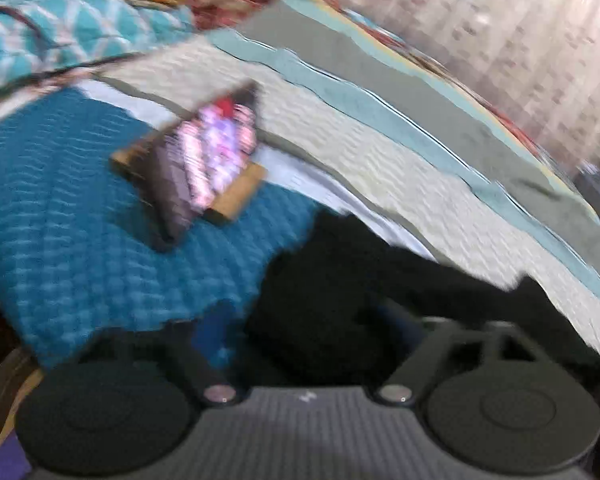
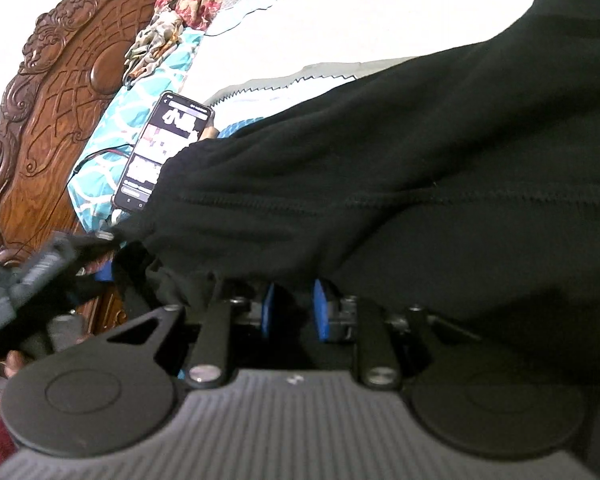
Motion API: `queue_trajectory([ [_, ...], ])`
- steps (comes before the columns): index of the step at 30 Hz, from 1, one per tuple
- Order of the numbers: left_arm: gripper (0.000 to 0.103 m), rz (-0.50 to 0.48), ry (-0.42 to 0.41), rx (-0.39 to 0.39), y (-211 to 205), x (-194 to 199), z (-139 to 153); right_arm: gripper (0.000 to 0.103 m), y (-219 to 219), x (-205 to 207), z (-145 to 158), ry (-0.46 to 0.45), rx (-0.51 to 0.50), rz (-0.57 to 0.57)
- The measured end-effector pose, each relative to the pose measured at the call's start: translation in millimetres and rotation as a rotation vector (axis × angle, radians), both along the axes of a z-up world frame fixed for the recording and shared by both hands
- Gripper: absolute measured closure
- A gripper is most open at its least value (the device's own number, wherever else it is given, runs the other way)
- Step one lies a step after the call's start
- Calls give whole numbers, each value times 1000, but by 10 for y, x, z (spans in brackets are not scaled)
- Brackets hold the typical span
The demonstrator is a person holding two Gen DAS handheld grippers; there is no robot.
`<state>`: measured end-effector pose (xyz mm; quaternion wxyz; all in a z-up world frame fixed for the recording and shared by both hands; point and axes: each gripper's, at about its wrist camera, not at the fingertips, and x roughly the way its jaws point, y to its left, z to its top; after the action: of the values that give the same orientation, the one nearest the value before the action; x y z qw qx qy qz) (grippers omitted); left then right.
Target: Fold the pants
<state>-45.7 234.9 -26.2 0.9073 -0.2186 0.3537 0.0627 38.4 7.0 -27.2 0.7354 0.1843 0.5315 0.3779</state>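
Observation:
The black pants (image 2: pixel 400 168) hang in a wide drape across the right wrist view. My right gripper (image 2: pixel 295 300) is shut on their lower edge, with dark cloth pinched between the blue pads (image 2: pixel 269 308). The left wrist view is blurred. There the pants (image 1: pixel 340 288) lie bunched on the bed between the fingers of my left gripper (image 1: pixel 308 320). Its blue left finger (image 1: pixel 216 332) stands clear of the cloth, so the jaws are open. In the right wrist view the left gripper (image 2: pixel 40 276) shows as a grey blur at the left edge.
A lit phone (image 1: pixel 208 156) leans on a wooden stand on the teal bedspread (image 1: pixel 80 220); it shows again as the phone (image 2: pixel 164 152) beside a patterned teal pillow (image 2: pixel 100 184). A carved wooden headboard (image 2: pixel 60 100) rises behind. A white quilt (image 1: pixel 360 152) covers the far side.

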Motion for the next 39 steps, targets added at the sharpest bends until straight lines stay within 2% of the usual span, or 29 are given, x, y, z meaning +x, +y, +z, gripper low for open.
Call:
queue_trajectory([
  [2, 57, -42, -35, 73, -149, -74, 64, 78, -16, 3, -10, 4, 0, -1],
  [4, 62, -55, -68, 89, -217, -149, 138, 78, -19, 11, -18, 12, -1, -3],
  [6, 87, -49, -105, 79, -278, -219, 244, 78, -15, 18, -15, 16, -6, -1],
  [9, 87, -94, -167, 56, -472, -255, 418, 78, -33, 27, -2, 23, -3, 4],
  [12, 87, -185, -200, 54, -743, -175, 500, 78, -117, 35, -13, 51, 21, -10],
  [13, 87, -214, -204, 61, -850, -135, 506, 77, -156, 43, -8, 66, 35, -23],
  [14, 87, -243, -206, 71, -955, -90, 504, 72, -232, 55, 1, 79, 57, -43],
  [15, 87, -269, -209, 81, -1054, -67, 496, 65, -337, 66, 22, 81, 85, -77],
  [18, 87, -341, -219, 111, -1328, -18, 461, 59, -749, 109, 79, 70, 149, -208],
  [20, 87, -393, -209, 128, -1504, 19, 393, 55, -1069, 122, 74, 97, 207, -305],
  [22, 86, -458, -191, 172, -1702, 51, 278, 45, -1316, 101, 68, 125, 281, -380],
  [24, 81, -538, -160, 217, -1910, 89, 138, 33, -1434, 68, 94, 118, 311, -412],
  [26, 79, -616, -150, 265, -2070, 76, 66, 28, -1452, 50, 141, 90, 296, -403],
  [28, 68, -687, -159, 294, -2168, -12, 120, 26, -1416, 25, 144, 84, 272, -393],
  [29, 58, -707, -177, 294, -2154, -73, 189, 25, -1397, 18, 121, 92, 266, -387],
  [30, 53, -715, -212, 287, -2096, -159, 272, 25, -1368, 18, 104, 99, 260, -382],
  [32, 48, -715, -275, 257, -1915, -320, 451, 23, -1347, 59, 76, 106, 251, -377],
  [34, 39, -654, -332, 216, -1651, -460, 605, 22, -1363, 87, 56, 120, 261, -376],
  [36, 17, -526, -362, 174, -1347, -503, 668, 20, -1338, 106, 57, 126, 269, -377],
  [37, 17, -459, -363, 152, -1214, -496, 651, 19, -1340, 104, 65, 127, 271, -375],
  [39, 27, -350, -301, 78, -968, -375, 544, 16, -1339, 76, 84, 137, 292, -368],
])
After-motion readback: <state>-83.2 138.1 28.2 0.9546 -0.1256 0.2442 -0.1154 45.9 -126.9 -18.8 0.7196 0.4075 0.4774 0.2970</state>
